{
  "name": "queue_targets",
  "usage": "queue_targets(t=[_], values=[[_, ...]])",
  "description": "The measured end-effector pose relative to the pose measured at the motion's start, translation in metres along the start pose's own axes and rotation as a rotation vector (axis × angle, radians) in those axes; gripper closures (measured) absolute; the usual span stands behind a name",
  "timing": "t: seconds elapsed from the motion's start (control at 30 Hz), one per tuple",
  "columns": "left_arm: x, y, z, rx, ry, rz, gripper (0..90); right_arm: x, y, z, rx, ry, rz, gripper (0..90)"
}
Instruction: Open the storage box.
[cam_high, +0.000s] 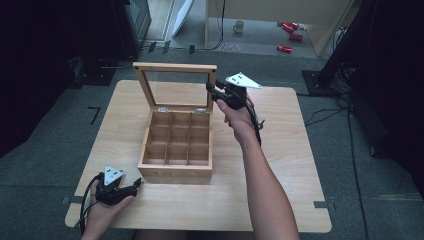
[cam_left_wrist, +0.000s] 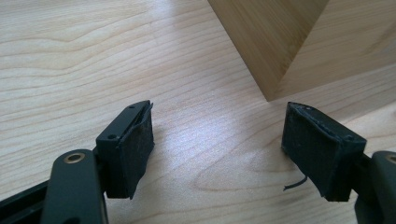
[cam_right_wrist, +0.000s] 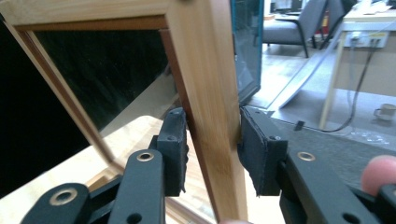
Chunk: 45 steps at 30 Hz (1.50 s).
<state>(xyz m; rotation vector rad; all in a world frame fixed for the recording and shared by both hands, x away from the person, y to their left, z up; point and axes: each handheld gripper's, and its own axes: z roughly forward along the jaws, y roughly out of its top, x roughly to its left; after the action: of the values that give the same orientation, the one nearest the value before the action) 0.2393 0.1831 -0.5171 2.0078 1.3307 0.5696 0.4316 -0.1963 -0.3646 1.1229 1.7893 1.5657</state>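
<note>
Near the surface's (cam_high: 295, 165) front-left corner, the left hand-held gripper (cam_high: 131, 188) rests with jaws spread, empty. The pale wooden box (cam_high: 176, 145) sits mid-surface, twelve bare compartments showing, its glass-paned lid (cam_high: 176, 85) upright. The right hand-held gripper (cam_right_wrist: 212, 140) clamps the lid's right frame rail.

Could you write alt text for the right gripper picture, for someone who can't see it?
Two black jaws of the right gripper close on the upright wooden frame of a box lid, one pad on each side of it. The lid's clear pane is at left; a chair, desk and mug sit blurred behind.
</note>
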Motion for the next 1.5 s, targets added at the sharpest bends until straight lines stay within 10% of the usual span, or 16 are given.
queue_targets(t=[1.0, 1.5], values=[[0.000, 0.000, -0.001, -0.003, -0.010, -0.001, 25.7, -0.009, 0.012, 0.055, 0.027, -0.232, 0.096, 66.7], [0.000, 0.000, 0.000, -0.003, -0.013, 0.000, 25.3, -0.016, 0.012, 0.064, 0.044, -0.226, 0.146, 64.3]])
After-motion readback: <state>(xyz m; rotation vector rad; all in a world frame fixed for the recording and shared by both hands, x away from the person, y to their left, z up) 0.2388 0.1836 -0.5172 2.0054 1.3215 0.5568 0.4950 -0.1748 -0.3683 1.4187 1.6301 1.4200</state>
